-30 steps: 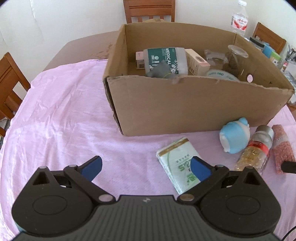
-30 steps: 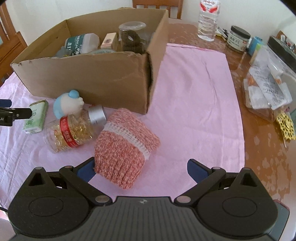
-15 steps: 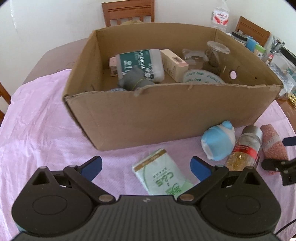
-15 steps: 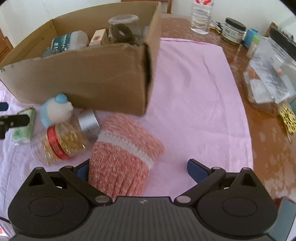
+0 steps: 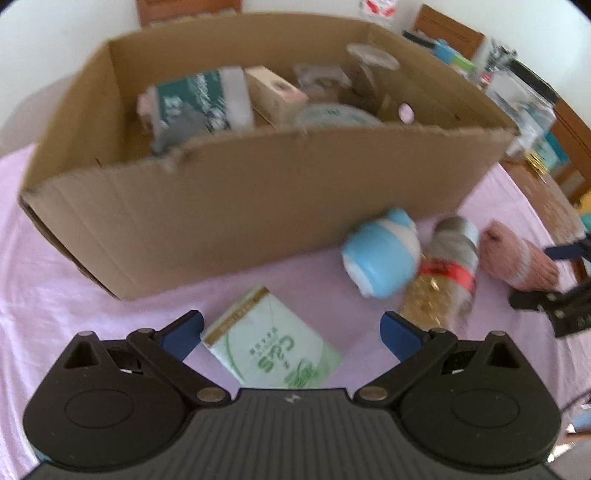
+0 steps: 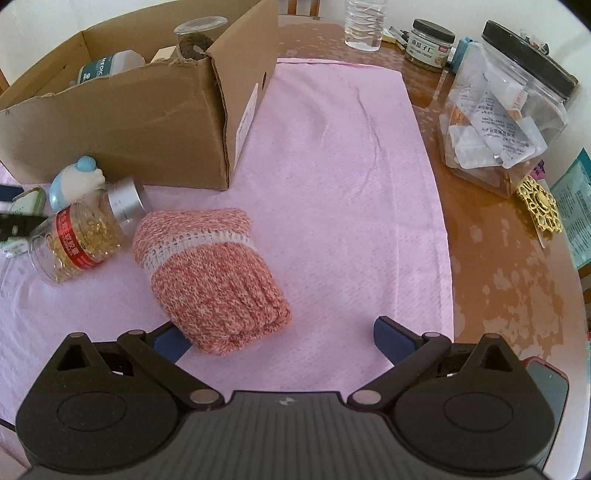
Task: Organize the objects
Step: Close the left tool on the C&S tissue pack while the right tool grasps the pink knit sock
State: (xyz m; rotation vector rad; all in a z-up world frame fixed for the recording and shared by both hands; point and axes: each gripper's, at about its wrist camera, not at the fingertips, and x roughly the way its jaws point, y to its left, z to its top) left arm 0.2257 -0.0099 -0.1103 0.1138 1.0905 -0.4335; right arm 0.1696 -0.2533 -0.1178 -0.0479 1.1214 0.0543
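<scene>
An open cardboard box (image 5: 236, 206) (image 6: 122, 122) with several items inside stands on a pink cloth. In front of it lie a green-and-white packet (image 5: 273, 347), a blue-and-white toy (image 5: 380, 258) (image 6: 75, 181), a clear bottle of golden capsules (image 5: 439, 280) (image 6: 85, 236) and a rolled pink knit (image 5: 517, 258) (image 6: 210, 273). My left gripper (image 5: 291, 328) is open with the packet between its fingers. My right gripper (image 6: 280, 338) is open, its left finger beside the knit's near end; it also shows in the left wrist view (image 5: 554, 280).
On the bare wooden table right of the cloth stand a large clear jar with a black lid (image 6: 506, 110), a small jar (image 6: 430, 44), a water bottle (image 6: 364, 22) and a gold trivet (image 6: 539, 203). A phone (image 6: 546, 384) lies near my right gripper. Chairs stand behind the table.
My left gripper has moved right and forward, so the packet now lies between its fingers. My right gripper has shifted right around the knit, which now sits left of centre.
</scene>
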